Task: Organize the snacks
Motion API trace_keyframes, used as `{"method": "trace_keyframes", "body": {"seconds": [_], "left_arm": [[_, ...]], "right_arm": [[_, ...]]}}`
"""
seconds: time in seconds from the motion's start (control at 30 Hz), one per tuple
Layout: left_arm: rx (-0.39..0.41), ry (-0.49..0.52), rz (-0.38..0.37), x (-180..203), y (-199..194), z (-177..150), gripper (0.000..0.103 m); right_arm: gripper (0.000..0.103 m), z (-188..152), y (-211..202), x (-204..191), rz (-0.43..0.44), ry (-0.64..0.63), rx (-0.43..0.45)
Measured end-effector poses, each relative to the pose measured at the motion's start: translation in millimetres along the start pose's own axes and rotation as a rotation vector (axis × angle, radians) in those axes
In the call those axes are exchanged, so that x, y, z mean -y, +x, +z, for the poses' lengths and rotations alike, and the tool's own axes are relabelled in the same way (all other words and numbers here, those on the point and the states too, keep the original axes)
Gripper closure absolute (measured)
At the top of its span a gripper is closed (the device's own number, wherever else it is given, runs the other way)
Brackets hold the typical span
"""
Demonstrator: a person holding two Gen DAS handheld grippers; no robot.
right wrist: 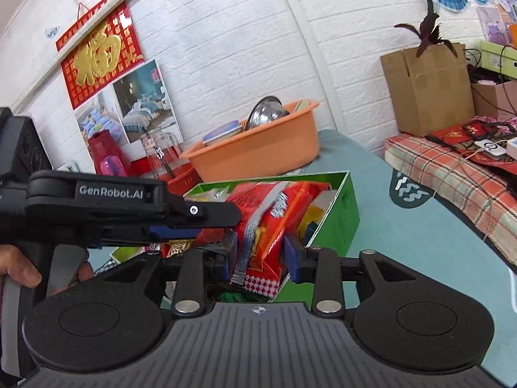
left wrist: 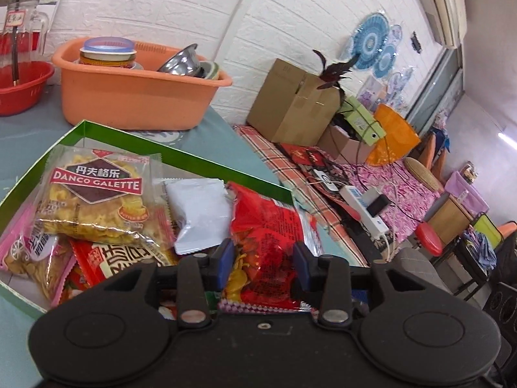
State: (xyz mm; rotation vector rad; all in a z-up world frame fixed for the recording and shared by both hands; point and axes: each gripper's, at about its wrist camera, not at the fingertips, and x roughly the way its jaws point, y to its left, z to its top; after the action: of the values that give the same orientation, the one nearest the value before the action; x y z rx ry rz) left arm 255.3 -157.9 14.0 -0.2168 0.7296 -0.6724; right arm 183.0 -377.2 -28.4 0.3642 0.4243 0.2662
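Note:
A green box [left wrist: 194, 156] on the blue-green table holds several snack packets: a yellow Danco Galette pack [left wrist: 93, 197], a white pack [left wrist: 200, 213], a pink pack [left wrist: 19, 249] and a red chip bag [left wrist: 268, 242]. My left gripper [left wrist: 263, 263] is open just above the red bag, fingers apart on either side of it. In the right wrist view the green box [right wrist: 336, 213] is seen from its end. My right gripper [right wrist: 260, 252] has its jaws closed against the red chip bag [right wrist: 274, 213], which stands tilted. The left gripper [right wrist: 194, 213] reaches in from the left beside it.
An orange basin [left wrist: 135, 97] with a steel bowl and jars stands behind the box, a red basket [left wrist: 22, 84] to its left. A bench with a plaid cloth [left wrist: 290, 174], a cardboard box [left wrist: 290, 106] and a power strip lies to the right.

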Motion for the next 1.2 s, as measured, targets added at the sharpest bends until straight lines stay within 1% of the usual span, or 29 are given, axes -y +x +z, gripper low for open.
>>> {"method": "trace_keyframes", "body": {"seconds": [0.07,0.13,0.2,0.27,0.37,0.43,0.57,0.63,0.67,0.7,0.73,0.77,0.8,0.87,0.9,0.97,1.03,1.2], "left_arm": [[0.007,-0.006,0.002,-5.0,-1.1,-0.6,0.045],[0.013,0.002,0.016,-7.2,-1.6,-0.9,0.044],[0.011,0.010,0.019,-9.0,-0.2,-1.7,0.043],[0.010,0.009,0.018,-10.8,2.6,-2.1,0.044],[0.009,0.005,0.029,-15.4,7.4,-2.0,0.044],[0.003,-0.008,0.035,-20.0,11.1,-2.0,0.045],[0.011,-0.031,0.035,-27.5,14.4,-3.0,0.041],[0.017,-0.019,0.033,-25.1,9.2,-4.1,0.038],[0.020,-0.009,0.038,-23.1,5.4,-5.1,0.024],[0.029,-0.005,0.055,-21.2,0.5,-6.1,0.000],[0.044,-0.004,0.070,-19.7,-5.8,-7.3,0.000],[0.065,-0.012,0.063,-20.1,-14.9,-10.0,0.000],[0.082,-0.023,0.055,-20.0,-22.8,-11.8,0.000],[0.126,-0.034,0.062,-16.4,-40.7,-16.5,0.000],[0.134,-0.027,0.065,-13.8,-48.4,-19.1,0.000],[0.133,-0.011,0.092,-7.2,-64.1,-26.2,0.000],[0.142,0.006,0.114,0.7,-79.8,-34.1,0.000],[0.196,0.040,0.161,22.9,-121.6,-53.9,0.000]], "right_arm": [[0.031,-2.5,-2.5,-1.1,-0.008,-0.025,0.028],[0.030,-2.4,-5.1,-1.2,-0.037,-0.048,0.066],[0.028,0.1,-3.3,1.7,-0.042,-0.041,0.072],[0.044,1.2,2.1,1.8,-0.025,-0.051,0.057],[0.048,0.6,12.6,-4.4,-0.041,-0.100,0.035],[0.050,-0.2,19.8,-5.6,-0.043,-0.109,0.019],[0.050,-2.0,25.9,-5.6,-0.040,-0.119,0.016],[0.048,-1.2,21.1,-5.8,-0.029,-0.114,0.021],[0.045,-0.8,17.5,-6.2,-0.025,-0.112,0.028],[0.041,-0.2,12.9,-7.8,-0.022,-0.116,0.035],[0.028,0.3,8.3,-8.9,-0.020,-0.122,0.041],[0.002,0.6,3.7,-10.1,-0.016,-0.128,0.044],[0.000,0.2,-1.5,-11.9,-0.012,-0.130,0.050],[0.000,-1.5,-12.4,-17.2,-0.022,-0.135,0.066],[0.000,-2.0,-17.1,-21.3,-0.030,-0.148,0.058],[0.000,-2.1,-27.0,-29.8,-0.046,-0.178,0.030],[0.000,-1.9,-40.0,-37.7,-0.055,-0.197,0.021],[0.000,3.7,-80.3,-53.9,-0.026,-0.207,0.029]]}}
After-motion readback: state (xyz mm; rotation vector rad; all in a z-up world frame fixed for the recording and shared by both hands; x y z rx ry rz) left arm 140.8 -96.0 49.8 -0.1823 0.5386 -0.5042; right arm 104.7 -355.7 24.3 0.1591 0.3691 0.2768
